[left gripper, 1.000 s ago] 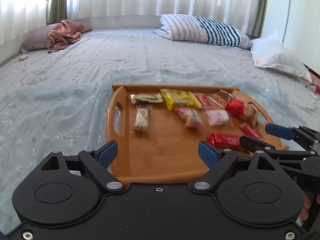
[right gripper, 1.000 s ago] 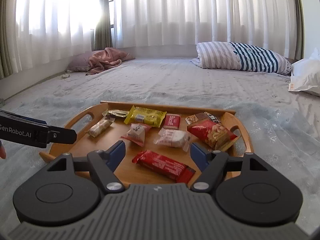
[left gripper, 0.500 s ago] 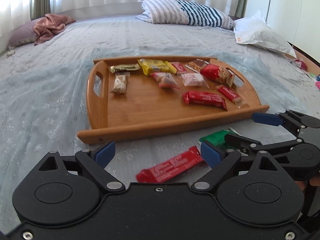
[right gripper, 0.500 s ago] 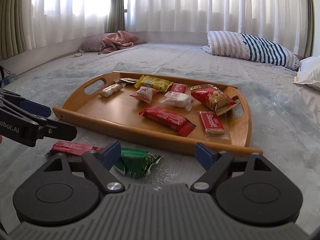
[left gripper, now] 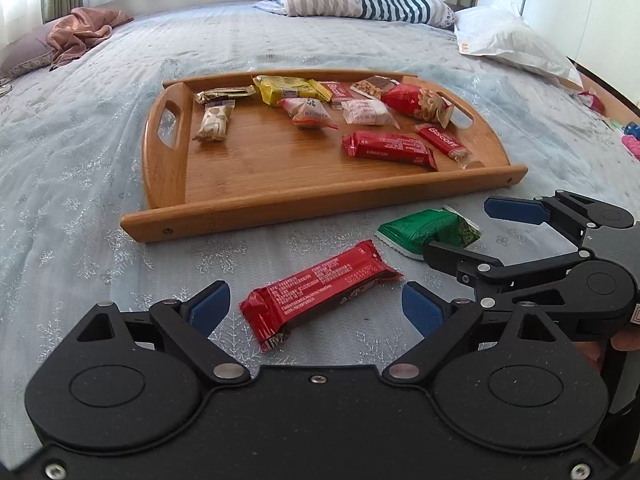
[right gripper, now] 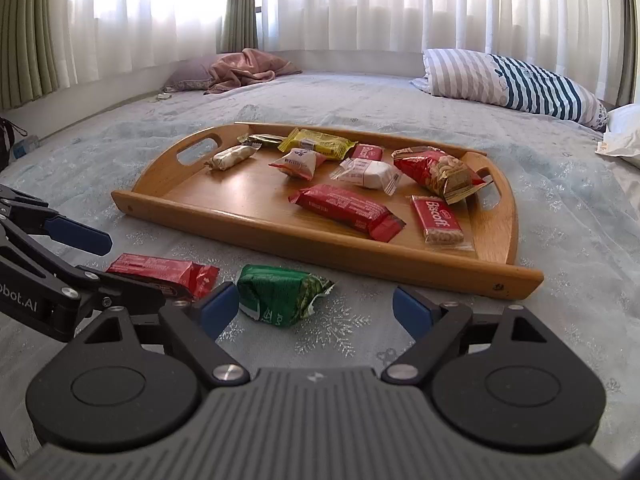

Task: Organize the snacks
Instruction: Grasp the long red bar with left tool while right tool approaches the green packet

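Matte black left tongs (left gripper: 316,306) and grey-ribbed right tongs (right gripper: 316,306) (silver pivot screws) carry blue pads (left gripper: 208,308).

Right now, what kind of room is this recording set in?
Most likely a bedroom: the wooden tray of snacks sits on a quilted bedspread, with a striped pillow at the far side and sheer curtains over the windows behind.

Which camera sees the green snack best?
The right wrist view: the green snack lies whole and close, just ahead of the right gripper. In the left wrist view it is off to the side, partly hidden.
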`<state>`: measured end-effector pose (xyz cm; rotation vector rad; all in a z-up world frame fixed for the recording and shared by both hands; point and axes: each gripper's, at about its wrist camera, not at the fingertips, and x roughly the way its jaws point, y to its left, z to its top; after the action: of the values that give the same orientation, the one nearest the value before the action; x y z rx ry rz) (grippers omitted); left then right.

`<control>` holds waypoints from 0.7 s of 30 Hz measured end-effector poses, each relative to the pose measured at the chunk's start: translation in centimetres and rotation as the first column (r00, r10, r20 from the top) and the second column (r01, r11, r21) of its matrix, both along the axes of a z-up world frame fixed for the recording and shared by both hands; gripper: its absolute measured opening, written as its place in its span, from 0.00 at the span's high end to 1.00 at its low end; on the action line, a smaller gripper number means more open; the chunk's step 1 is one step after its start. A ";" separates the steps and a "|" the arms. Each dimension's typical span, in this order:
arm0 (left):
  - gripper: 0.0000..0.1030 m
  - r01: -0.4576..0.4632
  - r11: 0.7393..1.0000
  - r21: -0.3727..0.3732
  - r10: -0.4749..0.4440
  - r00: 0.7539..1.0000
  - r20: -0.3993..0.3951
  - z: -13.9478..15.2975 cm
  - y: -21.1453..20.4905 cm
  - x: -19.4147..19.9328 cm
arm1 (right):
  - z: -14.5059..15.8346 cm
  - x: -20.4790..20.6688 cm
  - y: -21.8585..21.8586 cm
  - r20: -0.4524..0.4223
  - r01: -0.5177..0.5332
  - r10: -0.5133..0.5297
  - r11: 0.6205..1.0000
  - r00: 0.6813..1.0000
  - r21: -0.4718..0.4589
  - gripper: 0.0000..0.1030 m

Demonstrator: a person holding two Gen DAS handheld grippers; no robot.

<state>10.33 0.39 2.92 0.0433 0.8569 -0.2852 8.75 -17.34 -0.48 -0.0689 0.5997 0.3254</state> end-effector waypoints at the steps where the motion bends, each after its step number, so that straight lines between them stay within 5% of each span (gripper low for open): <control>1: 0.15 0.007 1.000 -0.006 -0.007 1.000 -0.007 -0.1 0.0 0.0 | -0.1 0.0 0.0 -0.001 0.001 -0.001 1.000 1.000 -0.003 0.10; 11: 0.26 0.022 0.999 -0.044 -0.023 1.000 -0.013 -0.1 0.1 0.0 | -0.8 0.1 0.5 -0.004 -0.003 0.003 0.999 1.000 -0.036 0.06; 21: 0.25 0.056 0.998 0.001 -0.056 0.997 0.045 0.7 -0.2 0.1 | -1.2 0.0 0.7 0.003 -0.017 0.017 0.999 1.000 -0.042 0.01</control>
<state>10.39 0.21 3.59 0.0736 0.8115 -0.3351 8.71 -16.60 -1.66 -0.1150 0.6034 0.3291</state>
